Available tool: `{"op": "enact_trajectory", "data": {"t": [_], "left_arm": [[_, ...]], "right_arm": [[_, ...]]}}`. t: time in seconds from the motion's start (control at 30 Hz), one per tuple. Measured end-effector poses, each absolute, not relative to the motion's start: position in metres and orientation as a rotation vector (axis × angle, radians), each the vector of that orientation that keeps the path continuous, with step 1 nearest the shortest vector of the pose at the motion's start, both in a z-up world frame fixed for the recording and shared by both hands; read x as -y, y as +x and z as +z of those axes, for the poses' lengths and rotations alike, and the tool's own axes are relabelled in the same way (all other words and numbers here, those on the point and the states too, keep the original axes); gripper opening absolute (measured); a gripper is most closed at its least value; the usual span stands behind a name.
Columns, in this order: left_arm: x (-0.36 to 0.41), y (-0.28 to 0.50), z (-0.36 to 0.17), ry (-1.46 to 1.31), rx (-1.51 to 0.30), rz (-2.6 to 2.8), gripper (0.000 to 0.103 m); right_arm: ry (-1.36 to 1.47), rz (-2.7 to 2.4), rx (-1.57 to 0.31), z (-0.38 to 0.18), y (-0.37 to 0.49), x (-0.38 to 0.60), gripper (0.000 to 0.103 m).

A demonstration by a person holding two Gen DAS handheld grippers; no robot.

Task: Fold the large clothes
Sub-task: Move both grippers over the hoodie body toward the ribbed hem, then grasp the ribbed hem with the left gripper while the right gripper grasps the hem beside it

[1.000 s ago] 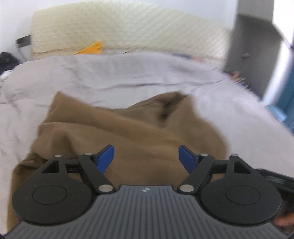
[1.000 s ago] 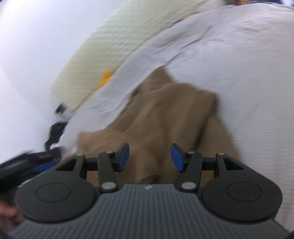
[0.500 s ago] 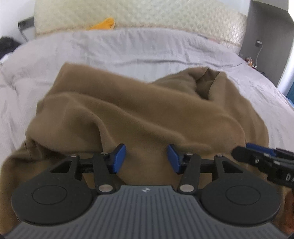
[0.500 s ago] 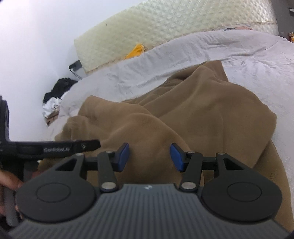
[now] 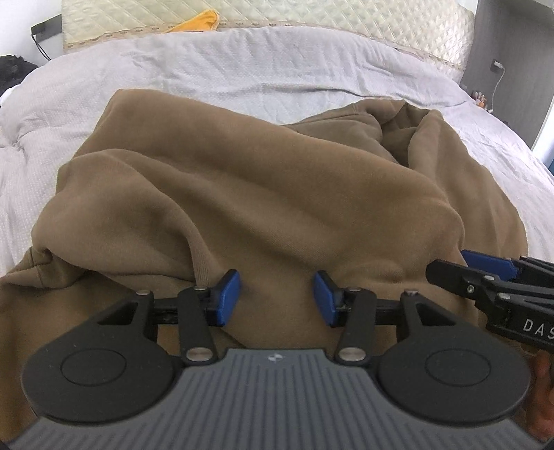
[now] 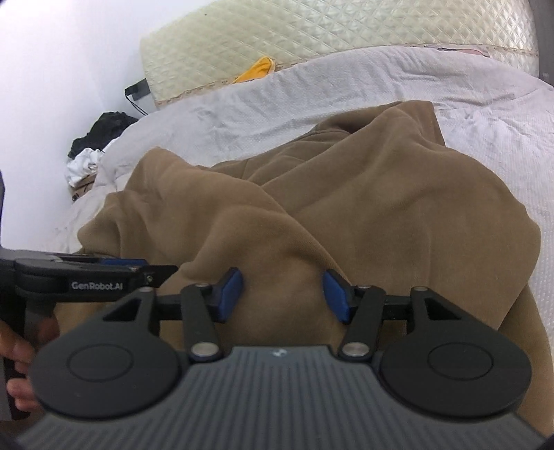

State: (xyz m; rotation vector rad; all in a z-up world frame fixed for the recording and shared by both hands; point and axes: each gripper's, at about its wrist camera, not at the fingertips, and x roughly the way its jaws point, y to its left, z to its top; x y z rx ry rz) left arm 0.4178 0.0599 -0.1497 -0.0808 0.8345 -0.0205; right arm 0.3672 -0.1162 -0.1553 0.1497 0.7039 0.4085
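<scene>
Both claws hovered low over the rumpled brown sweatshirt (image 5: 263, 194) on the bed (image 5: 242, 69): left claw (image 5: 275, 300) apart, just narrowed; right claw (image 6: 282, 296) apart, just widening, nothing clamped.

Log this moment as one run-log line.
stage: approach | item: brown sweatshirt crumpled on grey bedcover | left gripper: open above it | right gripper: open above it

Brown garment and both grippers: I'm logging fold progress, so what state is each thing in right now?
brown garment: crumpled in a loose heap on the bed, not folded.
left gripper: jaws apart over the garment, pads not pressing it; it has just been closing.
right gripper: jaws apart, a fabric ridge between the pads, no clamp; it has just been opening slightly.
grey bedspread: spread out, lightly wrinkled.
yellow item: tucked at the headboard.
</scene>
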Motion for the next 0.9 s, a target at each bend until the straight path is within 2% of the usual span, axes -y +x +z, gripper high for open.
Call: {"op": "enact_trajectory", "data": {"t": [0.27, 0.33, 0.57, 0.67, 0.9], "left_arm": [[-0.086, 0.385, -0.124, -0.242, -0.791, -0.037, 0.056], [-0.093, 0.367, -0.114, -0.276, -0.774, -0.003, 0.068], [-0.113, 0.298, -0.083, -0.326, -0.7, 0.097, 0.068], [-0.118, 0.269, -0.077, -0.362, -0.683, 0.129, 0.072], [-0.129, 0.211, -0.073, -0.38, -0.691, 0.198, 0.073]], "right_arm": [[0.24, 0.4, -0.695, -0.139, 0.355, 0.129, 0.057], [0.263, 0.397, -0.683, -0.131, 0.346, 0.135, 0.056], [0.287, 0.328, -0.662, -0.104, 0.295, 0.16, 0.057], [0.245, 0.29, -0.677, -0.097, 0.279, 0.164, 0.057], [0.252, 0.269, -0.785, -0.103, 0.252, 0.176, 0.057]]}}
